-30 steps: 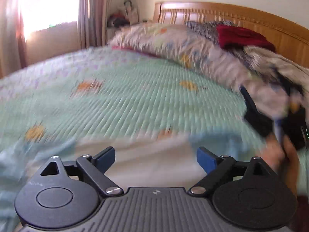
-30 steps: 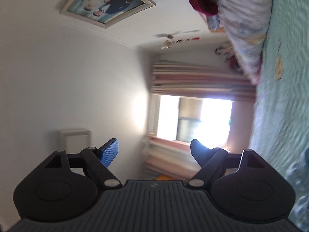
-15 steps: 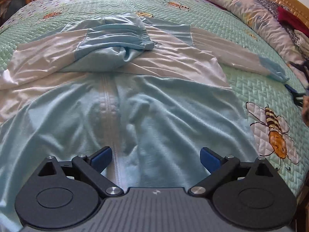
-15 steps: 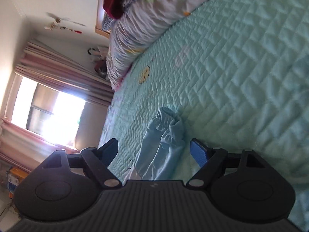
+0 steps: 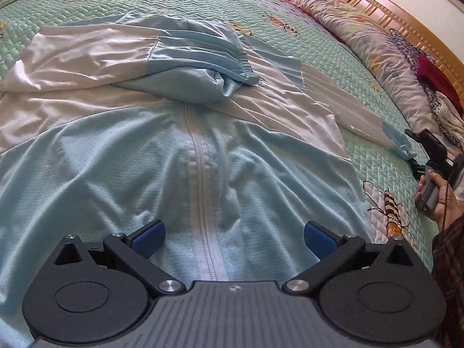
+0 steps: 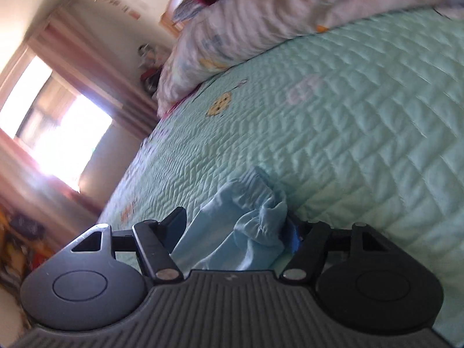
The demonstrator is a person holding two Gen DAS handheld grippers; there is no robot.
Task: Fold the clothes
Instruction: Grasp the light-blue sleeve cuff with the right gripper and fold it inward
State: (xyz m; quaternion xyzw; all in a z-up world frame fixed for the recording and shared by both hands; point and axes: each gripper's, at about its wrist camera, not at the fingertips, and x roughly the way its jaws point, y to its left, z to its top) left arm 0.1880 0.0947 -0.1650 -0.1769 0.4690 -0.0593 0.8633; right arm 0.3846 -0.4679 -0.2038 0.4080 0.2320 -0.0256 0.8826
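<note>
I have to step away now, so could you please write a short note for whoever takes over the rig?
Left tool: wide open, holding nothing, over the lower front of the light blue zip jacket, astride its zipper.
Right tool: jaws have just been closing around the blue sleeve cuff; grip not confirmed.
Jacket lies front up on the green quilted bedspread, hood bunched at the collar, right sleeve stretched towards the pillows.
Done: jacket spread out. Left: fold in both sleeves, then the body.

Black right gripper (image 6: 235,226) closing around gathered light-blue fabric sleeve cuff (image 6: 255,214), low over quilted mint-green bedspread (image 6: 348,121); pale floral pillow (image 6: 261,29) beyond
</note>
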